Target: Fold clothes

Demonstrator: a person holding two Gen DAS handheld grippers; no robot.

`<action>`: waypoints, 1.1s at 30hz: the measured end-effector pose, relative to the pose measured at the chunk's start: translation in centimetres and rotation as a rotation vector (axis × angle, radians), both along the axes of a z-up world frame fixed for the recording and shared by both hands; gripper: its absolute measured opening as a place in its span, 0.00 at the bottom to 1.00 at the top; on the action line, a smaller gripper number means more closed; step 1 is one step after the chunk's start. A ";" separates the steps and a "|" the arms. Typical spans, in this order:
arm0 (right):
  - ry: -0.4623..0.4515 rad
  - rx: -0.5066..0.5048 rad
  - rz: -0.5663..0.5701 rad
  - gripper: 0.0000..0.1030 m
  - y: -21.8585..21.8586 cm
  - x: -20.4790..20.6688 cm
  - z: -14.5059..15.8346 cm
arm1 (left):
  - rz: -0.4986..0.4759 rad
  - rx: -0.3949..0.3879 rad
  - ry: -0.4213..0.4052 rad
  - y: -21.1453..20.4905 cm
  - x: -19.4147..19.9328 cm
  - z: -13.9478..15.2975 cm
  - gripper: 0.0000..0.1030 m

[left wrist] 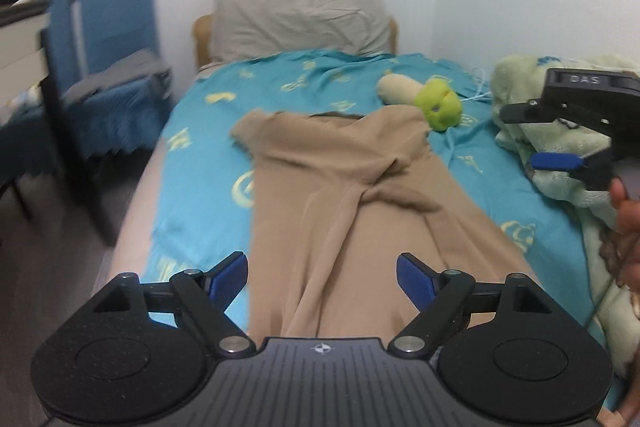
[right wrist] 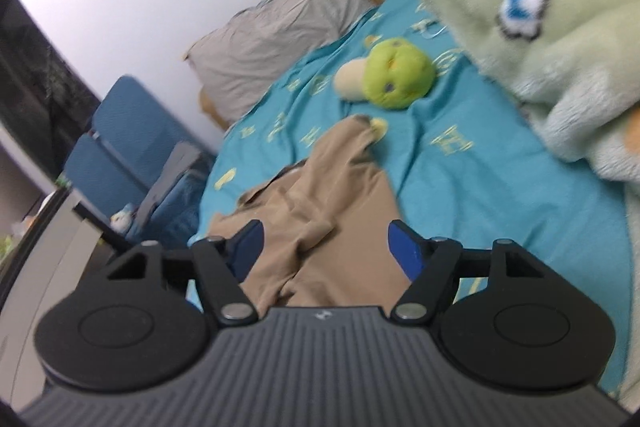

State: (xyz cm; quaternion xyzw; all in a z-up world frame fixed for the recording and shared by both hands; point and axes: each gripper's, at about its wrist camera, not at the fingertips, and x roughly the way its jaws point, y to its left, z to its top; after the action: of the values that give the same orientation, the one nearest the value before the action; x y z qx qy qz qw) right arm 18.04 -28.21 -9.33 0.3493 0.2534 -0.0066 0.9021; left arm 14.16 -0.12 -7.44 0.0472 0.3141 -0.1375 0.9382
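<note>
A tan garment (left wrist: pixel 340 187) that looks like trousers lies lengthwise on the teal bed sheet (left wrist: pixel 200 155), with a bunched crease near its middle. My left gripper (left wrist: pixel 322 279) hovers over its near end, jaws wide apart and nothing between the blue pads (left wrist: pixel 228 279). My right gripper (left wrist: pixel 520 138) shows at the right edge, held by a hand (left wrist: pixel 626 211) in front of the fleece blanket. In the right wrist view the right gripper (right wrist: pixel 326 247) stands open above the tan garment (right wrist: pixel 320 187), and the pads do not press on the cloth.
A green and cream plush toy (left wrist: pixel 438 105) lies just beyond the garment's far right corner. A pale green fleece blanket (left wrist: pixel 516 75) is piled along the bed's right side. A grey pillow (left wrist: pixel 300 19) leans at the headboard. A blue chair (left wrist: pixel 108 67) stands left of the bed.
</note>
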 end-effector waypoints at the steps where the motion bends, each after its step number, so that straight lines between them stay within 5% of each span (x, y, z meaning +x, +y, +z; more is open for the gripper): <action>1: -0.002 0.004 0.026 0.65 0.4 0.0 0.0 | 0.011 -0.008 -0.007 0.4 -0.7 0.2 0.82; 8: 0.004 -0.082 0.184 0.65 4.3 0.1 -0.5 | -0.041 -0.031 -0.084 0.7 -3.0 1.2 0.83; 15: 0.006 -0.078 0.213 0.66 5.4 1.9 0.3 | -0.030 -0.106 -0.095 2.0 -2.7 1.0 0.87; 24: 0.082 0.007 0.208 0.71 7.1 15.8 -2.1 | 0.078 -0.209 -0.003 4.6 1.6 -0.9 0.89; 33: 0.100 -0.139 0.121 0.70 9.7 25.4 -4.9 | 0.077 -0.228 0.062 5.4 5.8 -4.4 0.88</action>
State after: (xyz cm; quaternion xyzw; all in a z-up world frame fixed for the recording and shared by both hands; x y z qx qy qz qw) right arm 43.49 -18.50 -14.19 0.2693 0.3176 0.0127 0.9091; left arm 19.93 5.29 -11.82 -0.0760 0.3267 -0.1374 0.9320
